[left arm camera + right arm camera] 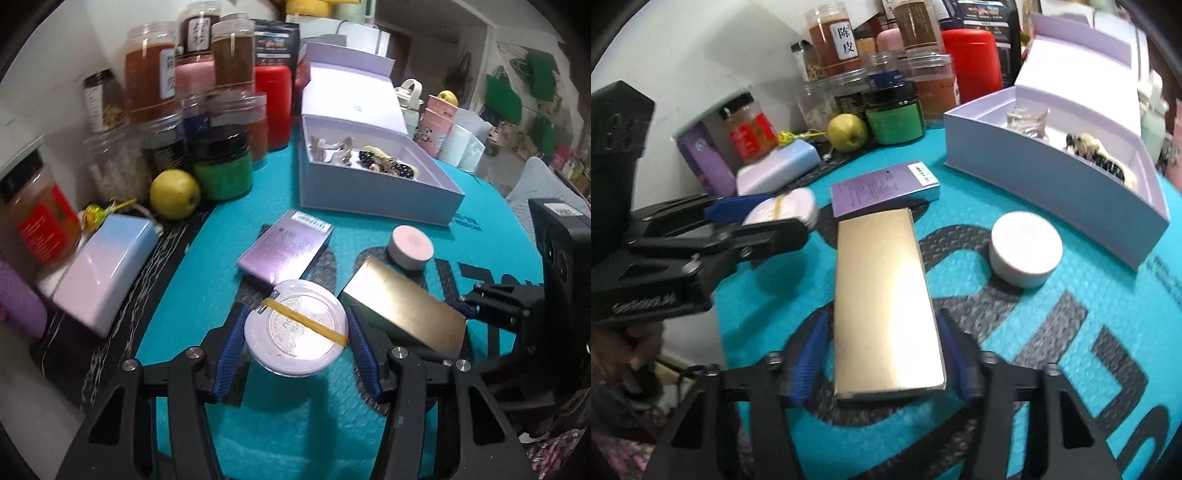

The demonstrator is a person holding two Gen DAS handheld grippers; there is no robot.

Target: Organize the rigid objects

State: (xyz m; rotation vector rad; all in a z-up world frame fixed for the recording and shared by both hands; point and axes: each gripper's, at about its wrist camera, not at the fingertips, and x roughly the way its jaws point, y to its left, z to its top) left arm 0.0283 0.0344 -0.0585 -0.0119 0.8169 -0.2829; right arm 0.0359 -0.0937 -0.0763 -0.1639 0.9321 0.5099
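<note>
Evidently both hands work at once: each gripper has its own item on the teal mat (1015,332), so two things could go to the box in one pass.
Left gripper (295,332): its blue pads (231,338) sit against both sides of the round white tin (295,330), closed on it across its width; a yellow rubber band (306,321) runs over the lid, probably to keep it shut while handled.
Tin's place: low over the mat, just beside the purple carton (284,251); in the right wrist view it looks raised, though I cannot tell for certain.
Right gripper (882,363): narrowed round the near end of the gold box (886,295); the right pad (951,354) lies at the box's edge, the left pad is blurred with a sliver of mat showing, so I cannot tell whether the grip is firm.
Gold box's place: flat on the mat, long axis running away from the gripper, its far end touching the purple carton; taking it across the short side suits the narrow jaw span.
Lilac gift box (1052,177): lid open, small trinkets already inside, so it is likely the destination.
Small white jar (1025,251): on the mat between gold box and gift box, untouched.
Jars and apple (847,133): crowded at the wall, apart from the work.
</note>
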